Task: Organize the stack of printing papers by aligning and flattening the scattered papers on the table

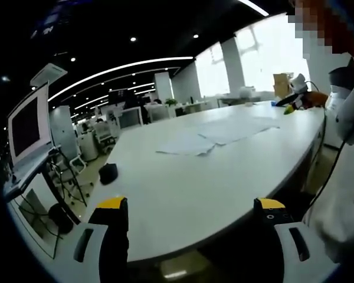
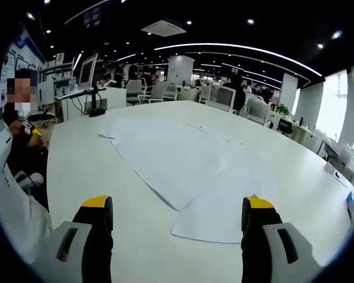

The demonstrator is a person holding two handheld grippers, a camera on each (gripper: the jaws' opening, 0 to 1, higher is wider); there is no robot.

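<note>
Several sheets of printing paper [image 2: 177, 162] lie fanned out across the white surface [image 2: 82, 171], overlapping at odd angles rather than squared into a pile. In the right gripper view they sit just ahead of the right claw [image 2: 177, 221], whose yellow-tipped jaws stand wide apart with nothing between them; the nearest corner of the lowest sheet reaches almost to the gap between the jaws. In the left gripper view the same sheets [image 1: 215, 134] lie well out toward the middle of the surface [image 1: 183, 194], and the left claw [image 1: 192, 221] hovers near the surface's edge, also spread open and empty. A small dark object [image 1: 108, 172] rests on the surface apart from the sheets; I cannot tell what it is.

No aligning has begun, judging by how loosely the sheets are spread. Plain office paper like this should be very light, thin and floppy, and likely to slide easily on a smooth top, so a single push at one corner would probably spin a sheet rather than move it straight. Pinching a lone edge risks creasing it. Better, I think, to press the jaws flat against opposite outer edges of the spread and sweep inward, gathering the sheets before tapping the edges square.
</note>
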